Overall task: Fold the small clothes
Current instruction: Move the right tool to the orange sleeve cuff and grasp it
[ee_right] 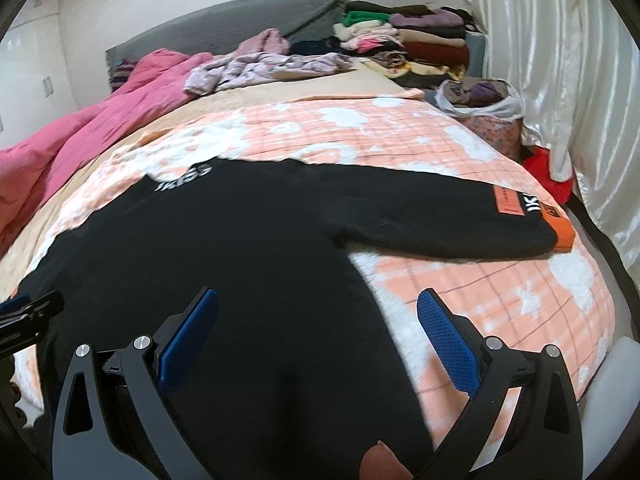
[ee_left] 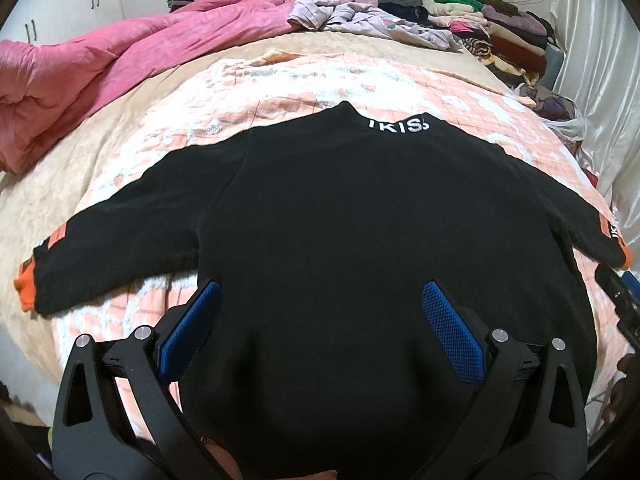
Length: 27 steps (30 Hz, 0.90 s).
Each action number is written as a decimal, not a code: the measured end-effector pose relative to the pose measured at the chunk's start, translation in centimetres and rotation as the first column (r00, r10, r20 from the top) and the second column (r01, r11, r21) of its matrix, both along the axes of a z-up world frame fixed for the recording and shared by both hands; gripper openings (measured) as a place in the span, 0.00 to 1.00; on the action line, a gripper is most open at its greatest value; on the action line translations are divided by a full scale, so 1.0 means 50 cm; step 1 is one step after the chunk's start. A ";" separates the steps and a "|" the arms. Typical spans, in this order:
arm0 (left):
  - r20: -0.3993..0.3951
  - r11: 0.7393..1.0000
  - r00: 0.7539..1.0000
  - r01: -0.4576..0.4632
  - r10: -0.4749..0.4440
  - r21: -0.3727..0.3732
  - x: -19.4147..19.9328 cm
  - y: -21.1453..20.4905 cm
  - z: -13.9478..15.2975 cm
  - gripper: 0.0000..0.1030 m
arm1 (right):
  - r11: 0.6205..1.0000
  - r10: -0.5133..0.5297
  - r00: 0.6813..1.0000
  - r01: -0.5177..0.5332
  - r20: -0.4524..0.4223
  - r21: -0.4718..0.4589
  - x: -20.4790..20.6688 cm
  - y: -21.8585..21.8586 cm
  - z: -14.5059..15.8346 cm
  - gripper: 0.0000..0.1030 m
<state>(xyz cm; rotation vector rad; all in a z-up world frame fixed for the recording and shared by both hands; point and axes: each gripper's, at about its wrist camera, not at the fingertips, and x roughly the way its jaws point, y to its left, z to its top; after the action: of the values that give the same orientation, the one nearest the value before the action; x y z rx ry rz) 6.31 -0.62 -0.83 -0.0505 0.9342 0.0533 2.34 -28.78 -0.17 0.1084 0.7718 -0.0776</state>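
Observation:
A black sweater [ee_left: 340, 216] with white collar lettering and orange cuffs lies flat on the bed, sleeves spread out to both sides. My left gripper [ee_left: 320, 296] is open above its lower body, near the left side seam, holding nothing. In the right wrist view the same sweater [ee_right: 224, 248] fills the left and middle, and its right sleeve [ee_right: 460, 216] stretches toward the orange cuff [ee_right: 562, 228]. My right gripper [ee_right: 318, 304] is open over the sweater's lower right edge, holding nothing. The other gripper's tip [ee_right: 28, 312] shows at the left edge.
The sweater rests on an orange-and-white checked blanket [ee_left: 280, 92]. A pink quilt [ee_left: 100, 68] is bunched at the far left. Loose lilac clothes [ee_left: 360, 16] and stacked folded clothes [ee_left: 500, 28] sit at the headboard. A bag of clothes [ee_right: 480, 96] and white curtain [ee_right: 560, 80] are on the right.

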 end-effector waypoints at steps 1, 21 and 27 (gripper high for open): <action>0.001 1.000 1.000 -0.001 0.001 -0.001 0.006 0.000 0.000 0.92 | 1.000 -0.012 1.000 0.012 -0.002 0.000 0.005 -0.008 -0.002 0.96; -0.028 0.999 0.999 0.029 -0.029 -0.015 0.127 -0.039 -0.013 0.92 | 0.951 -0.305 0.952 0.306 -0.043 0.035 0.087 -0.248 -0.037 0.96; -0.031 0.999 0.999 0.038 -0.039 -0.013 0.154 -0.052 -0.019 0.92 | 0.909 -0.394 0.914 0.403 -0.098 0.104 0.098 -0.325 -0.068 0.96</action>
<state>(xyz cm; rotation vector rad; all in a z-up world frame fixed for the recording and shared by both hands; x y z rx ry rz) 14.02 -3.24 -1.77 -0.0436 0.9664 0.0126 7.24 -45.02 -3.56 0.3823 0.8210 -0.4270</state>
